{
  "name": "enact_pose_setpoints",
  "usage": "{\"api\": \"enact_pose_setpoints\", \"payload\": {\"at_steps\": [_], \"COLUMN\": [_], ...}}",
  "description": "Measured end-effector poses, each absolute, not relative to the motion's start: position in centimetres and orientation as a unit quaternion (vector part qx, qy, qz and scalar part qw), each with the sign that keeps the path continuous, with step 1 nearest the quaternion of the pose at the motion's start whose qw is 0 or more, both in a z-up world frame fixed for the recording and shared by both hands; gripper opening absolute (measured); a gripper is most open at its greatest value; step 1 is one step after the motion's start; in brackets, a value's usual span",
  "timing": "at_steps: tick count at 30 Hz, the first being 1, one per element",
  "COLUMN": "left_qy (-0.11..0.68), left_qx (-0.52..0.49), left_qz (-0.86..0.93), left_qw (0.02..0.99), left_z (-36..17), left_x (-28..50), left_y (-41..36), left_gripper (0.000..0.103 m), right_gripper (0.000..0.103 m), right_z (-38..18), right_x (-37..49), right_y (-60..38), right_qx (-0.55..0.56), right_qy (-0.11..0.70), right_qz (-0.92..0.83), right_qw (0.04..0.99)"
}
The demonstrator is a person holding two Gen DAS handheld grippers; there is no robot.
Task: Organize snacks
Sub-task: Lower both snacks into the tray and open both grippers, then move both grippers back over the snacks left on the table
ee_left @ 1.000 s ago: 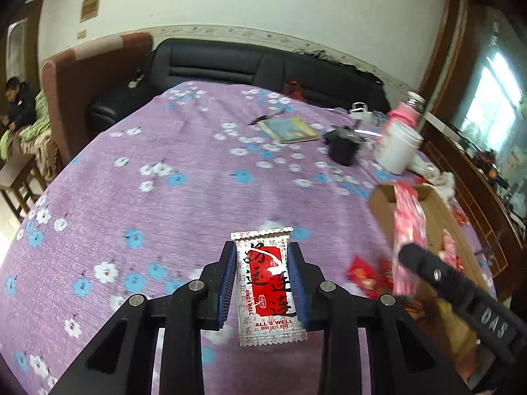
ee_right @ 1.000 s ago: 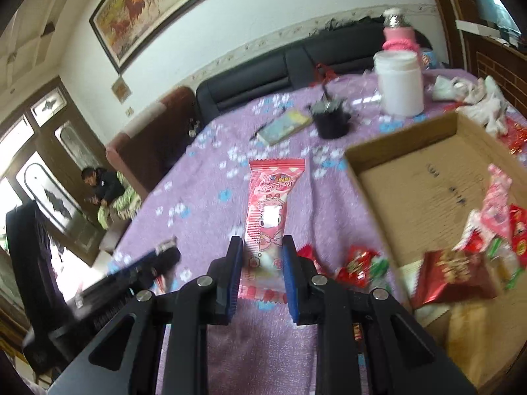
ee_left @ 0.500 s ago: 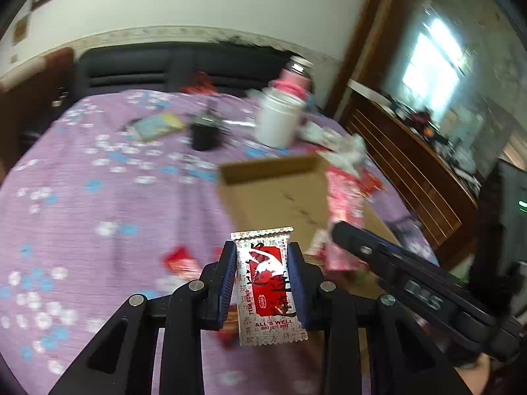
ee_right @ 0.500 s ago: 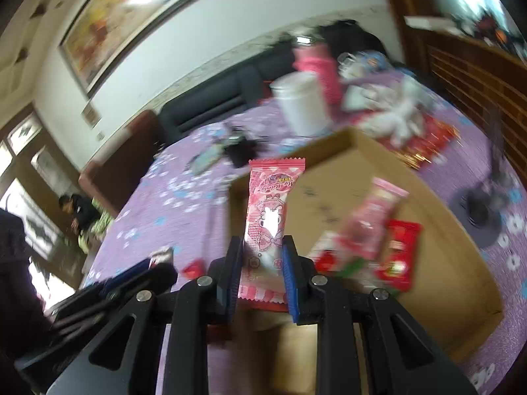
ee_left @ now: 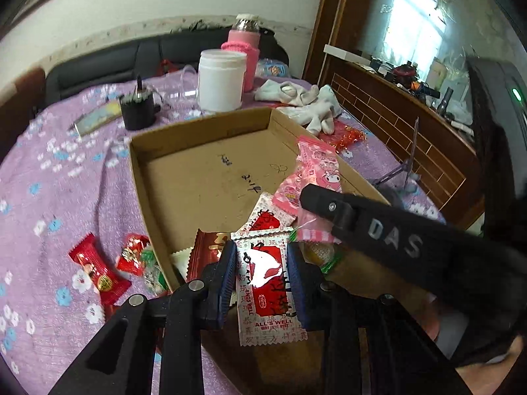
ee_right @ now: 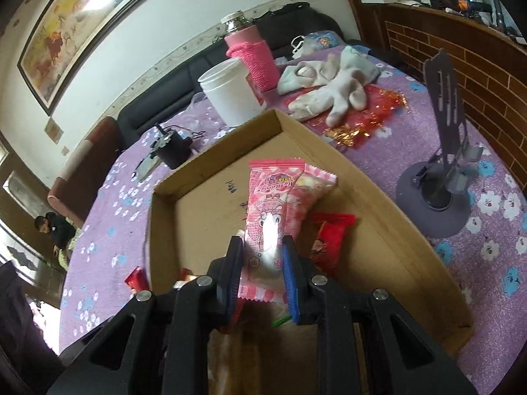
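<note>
I hold my left gripper (ee_left: pixel 263 279) clamped on a silver-and-red snack packet (ee_left: pixel 268 283), pads pressing both long edges, over the near end of the cardboard tray (ee_left: pixel 138 177); my right gripper (ee_right: pixel 262 276) pinches a pink snack packet (ee_right: pixel 268 217) the same way, its top poking up above the tray floor; the tray's far half is bare brown board with a few pen marks, so there is open room toward the far wall and the left wall; the near end and right side are crowded with a second pink packet (ee_right: pixel 314 186), a red packet (ee_right: pixel 329 237) and a dark red foil packet (ee_left: pixel 207 250) lying just beside my left pads; in the left view the right gripper's black finger crosses the right part of the tray and hides part of it; outside the left wall, two red candies (ee_left: pixel 98 270) lie on the purple flowered cloth (ee_left: pixel 49 181), near the wall; beyond the far wall stand a white jar (ee_left: pixel 221 80) and a pink-sleeved bottle (ee_right: pixel 252 54), close to the tray's far corner; white gloves (ee_right: pixel 329 82) and a red-gold wrapper (ee_right: pixel 365 115) sit off the right far edge; a grey stand on a round base (ee_right: pixel 434 197) rises just beside the right wall; a black cup (ee_left: pixel 136 108) stands off the far left corner.
</note>
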State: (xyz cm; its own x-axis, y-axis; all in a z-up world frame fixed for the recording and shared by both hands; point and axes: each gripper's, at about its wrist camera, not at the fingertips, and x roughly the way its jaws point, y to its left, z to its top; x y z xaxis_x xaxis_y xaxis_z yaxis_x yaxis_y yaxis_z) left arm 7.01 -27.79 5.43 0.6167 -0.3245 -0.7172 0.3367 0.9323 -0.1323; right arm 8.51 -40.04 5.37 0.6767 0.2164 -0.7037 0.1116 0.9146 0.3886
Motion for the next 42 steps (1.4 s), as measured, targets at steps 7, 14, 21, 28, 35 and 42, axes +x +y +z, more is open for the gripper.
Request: {"api": "enact_pose_setpoints", "payload": {"at_steps": [7,14,21,28,35,42], "left_qy": [0.369,0.359,0.345,0.355,0.358,0.358], "left_qx": [0.036,0.043,0.036,0.024,0.009,-0.031], "left_qz": [-0.193,-0.21,-0.207,-0.206,-0.199,-0.121], "left_qw": [0.908,0.908,0.915,0.912,0.912,0.925], "left_z": [4.9,5.0,6.0,7.6,8.7,7.6], "left_x": [5.9,5.5,5.0,3.9,1.1,-1.6], "left_y": [-28.0,-28.2,-27.6,-26.6,-23.2,-13.0], "left_gripper": [0.032,0.037,0.054,0.058,0.058,0.064], "right_gripper": [0.023,0.023,0.024,0.028,0.028,0.028], "right_z": [4.5,4.1,5.0,6.2,7.1,9.0], "right_x": [9.1,9.3,8.7,7.9,7.4,6.1], "right_y": [-40.0,-40.0,-40.4,-40.9,-40.1,-37.7], "right_qx": [0.2,0.199,0.209,0.218,0.208,0.181], "right_qy": [0.414,0.422,0.404,0.379,0.361,0.333], "right_qz": [0.013,0.003,0.001,0.001,0.012,0.063], "right_qw": [0.888,0.884,0.89,0.9,0.909,0.923]}}
